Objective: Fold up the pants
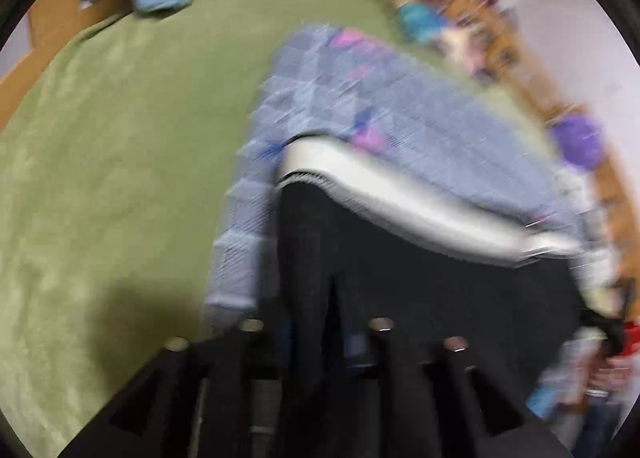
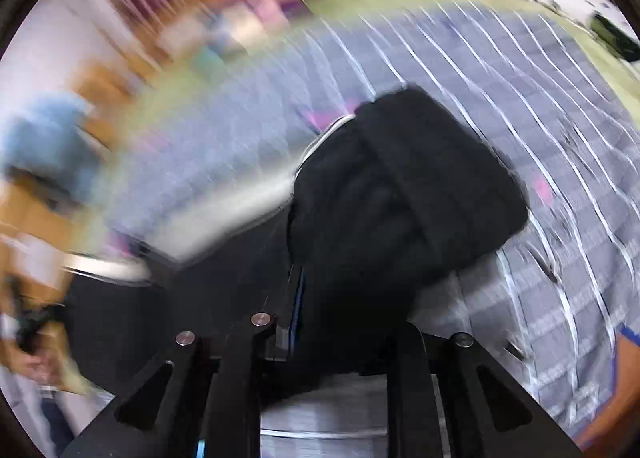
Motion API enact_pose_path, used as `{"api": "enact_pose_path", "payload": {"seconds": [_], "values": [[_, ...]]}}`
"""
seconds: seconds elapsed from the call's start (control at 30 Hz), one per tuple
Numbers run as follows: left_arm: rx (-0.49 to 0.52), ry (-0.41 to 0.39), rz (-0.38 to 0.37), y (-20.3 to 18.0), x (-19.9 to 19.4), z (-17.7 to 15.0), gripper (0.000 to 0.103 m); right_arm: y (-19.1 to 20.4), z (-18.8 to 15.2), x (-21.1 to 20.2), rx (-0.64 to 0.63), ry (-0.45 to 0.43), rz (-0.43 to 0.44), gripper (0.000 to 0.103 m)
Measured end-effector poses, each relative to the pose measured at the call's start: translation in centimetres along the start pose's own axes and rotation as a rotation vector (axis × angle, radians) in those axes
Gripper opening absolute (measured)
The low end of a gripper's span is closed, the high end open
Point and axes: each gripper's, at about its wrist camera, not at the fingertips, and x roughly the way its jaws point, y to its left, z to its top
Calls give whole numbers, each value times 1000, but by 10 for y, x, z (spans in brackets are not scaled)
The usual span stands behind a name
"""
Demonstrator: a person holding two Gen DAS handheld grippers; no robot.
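Both grippers, left [image 1: 316, 322] and right [image 2: 340, 322], clamp black pants [image 2: 400, 193].

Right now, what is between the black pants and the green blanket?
A blue patchwork quilt lies under the black pants and over the green blanket. The left wrist view shows it best, though blurred.

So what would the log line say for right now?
step: folding | pants: black, lifted over quilt | left gripper: shut on pants | right gripper: shut on pants | view: blurred
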Motion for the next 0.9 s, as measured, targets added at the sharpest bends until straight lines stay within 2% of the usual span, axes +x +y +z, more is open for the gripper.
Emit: {"api": "enact_pose_path", "payload": {"seconds": [0.03,0.07,0.13,0.17,0.23,0.27,0.3,0.37,0.43,0.47,0.5,0.57,0.6,0.63,0.7,0.8,0.87,0.9], "values": [[15,-4,15,0,3,-5,33,-10,-10,11,-1,32,-10,21],[32,-20,19,-1,1,-9,37,-19,-17,10,18,30,38,23],[69,-56,63,-8,-17,-14,43,-33,-25,-5,58,-3,67,38],[92,-85,83,-15,-29,-15,45,-37,-27,-15,61,-22,56,43],[144,-147,61,-29,-48,-19,57,-43,-26,-30,54,-86,12,59],[168,-170,39,-35,-56,-24,70,-45,-23,-32,56,-109,9,63],[188,-184,6,-44,-62,-32,73,-48,-21,-28,64,-107,16,67],[212,-162,-46,-50,-59,-49,73,-52,-16,-7,106,-45,48,67],[222,-115,-71,-54,-42,-68,73,-57,-14,14,162,-5,71,63],[228,-81,-39,-55,-24,-81,72,-55,-11,21,184,-10,87,49],[239,-64,-6,-58,-13,-88,72,-53,-9,20,177,-29,82,39],[294,-119,49,-68,-12,-102,72,-43,-3,-5,106,-143,79,35],[302,-107,47,-71,-16,-101,72,-43,-2,-17,108,-200,113,35],[277,-84,15,-70,-20,-98,72,-44,1,-23,127,-216,143,36],[191,-86,-58,-57,-33,-89,72,-42,7,-10,130,-132,92,44],[99,-152,-66,-32,-57,-93,72,-42,1,22,81,34,2,49],[23,-184,-67,-4,-73,-100,72,-45,-11,13,67,18,-3,49],[-11,-184,-73,9,-76,-103,72,-44,-18,0,57,-15,-33,49]]}}
